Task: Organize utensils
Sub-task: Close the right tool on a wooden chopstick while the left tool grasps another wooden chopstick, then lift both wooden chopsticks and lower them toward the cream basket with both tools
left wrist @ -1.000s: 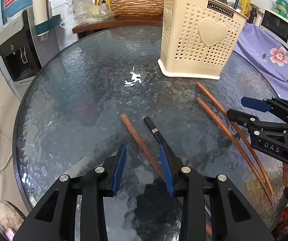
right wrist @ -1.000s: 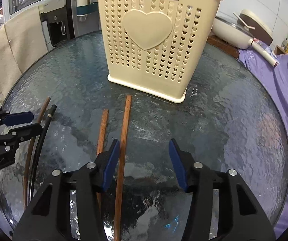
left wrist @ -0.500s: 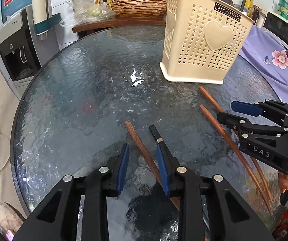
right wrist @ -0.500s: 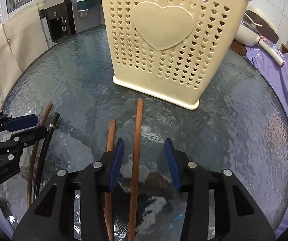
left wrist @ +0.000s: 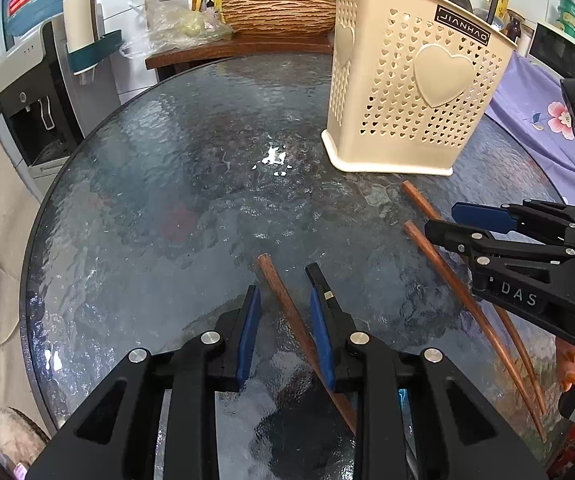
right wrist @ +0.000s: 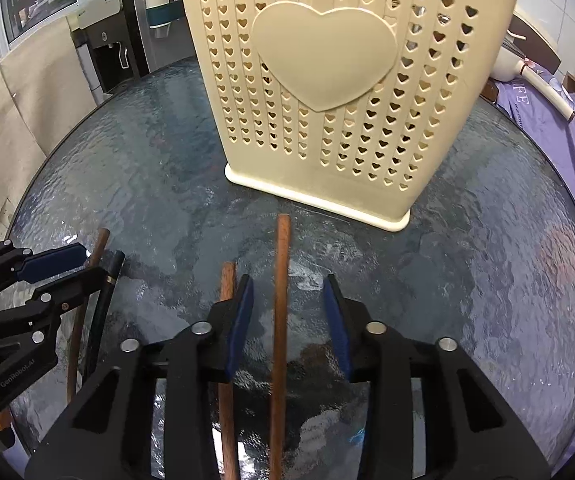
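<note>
A cream utensil basket (left wrist: 415, 92) with heart holes stands on the round glass table (left wrist: 167, 184); it also shows in the right wrist view (right wrist: 327, 92). My left gripper (left wrist: 283, 300) is open, its fingers straddling a brown chopstick (left wrist: 283, 296); a black chopstick (left wrist: 319, 276) lies just by the right finger. My right gripper (right wrist: 287, 292) is open around another brown chopstick (right wrist: 281, 280); a second brown chopstick (right wrist: 227, 280) lies outside its left finger. The right gripper shows in the left wrist view (left wrist: 487, 220); the left gripper shows in the right wrist view (right wrist: 59, 264).
A water dispenser (left wrist: 39, 92) stands left of the table. A wooden side table (left wrist: 239, 48) with a woven bowl (left wrist: 279, 14) is behind. A purple flowered cloth (left wrist: 535, 120) lies at the right. A white mark (left wrist: 273, 160) sits mid-table.
Both grippers moved forward and down toward the table. Each now has a brown chopstick between its open fingers. The basket looms closer in the right wrist view.
</note>
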Demonstrator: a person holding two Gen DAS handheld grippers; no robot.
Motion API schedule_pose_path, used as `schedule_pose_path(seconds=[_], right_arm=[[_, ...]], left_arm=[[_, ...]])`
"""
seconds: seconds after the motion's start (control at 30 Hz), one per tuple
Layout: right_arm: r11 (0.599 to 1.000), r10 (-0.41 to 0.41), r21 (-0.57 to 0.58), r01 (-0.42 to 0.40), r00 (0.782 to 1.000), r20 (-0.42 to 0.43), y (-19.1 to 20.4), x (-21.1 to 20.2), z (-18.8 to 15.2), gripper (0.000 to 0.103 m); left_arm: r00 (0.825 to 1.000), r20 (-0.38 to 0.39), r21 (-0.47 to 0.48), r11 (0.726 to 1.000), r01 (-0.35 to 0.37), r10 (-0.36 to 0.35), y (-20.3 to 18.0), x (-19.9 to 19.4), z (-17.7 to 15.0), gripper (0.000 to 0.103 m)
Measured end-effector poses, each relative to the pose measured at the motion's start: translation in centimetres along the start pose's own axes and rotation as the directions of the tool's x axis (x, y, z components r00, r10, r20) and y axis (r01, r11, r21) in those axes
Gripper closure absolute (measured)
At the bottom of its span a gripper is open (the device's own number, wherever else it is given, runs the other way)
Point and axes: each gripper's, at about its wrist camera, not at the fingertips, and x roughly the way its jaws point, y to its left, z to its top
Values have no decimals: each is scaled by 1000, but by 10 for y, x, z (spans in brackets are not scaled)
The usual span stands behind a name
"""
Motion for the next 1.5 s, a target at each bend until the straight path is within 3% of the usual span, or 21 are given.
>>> schedule_pose_path(seconds=[0.27, 0.47, 0.67, 1.17, 1.5], right_arm=[[999, 4, -38, -4, 1000, -3, 21, 7, 7, 92], [999, 10, -49, -9, 1000, 9, 26, 11, 9, 95], [999, 32, -17, -31, 999, 32, 14, 5, 3, 96], [998, 55, 16, -59, 986, 159, -19, -46, -1, 96], [997, 74, 7, -78, 970, 234, -14, -81, 3, 96]], left_arm=[[1000, 2, -35, 999, -6, 6, 4, 2, 3, 90], [1000, 2, -33, 999, -8, 8, 1, 3, 5, 92], [1000, -4, -44, 999, 20, -20, -2, 5, 9, 96], [995, 84, -50, 997, 64, -59, 3, -24, 24, 97], [984, 159, -24, 996, 85, -81, -6, -58, 30, 97]])
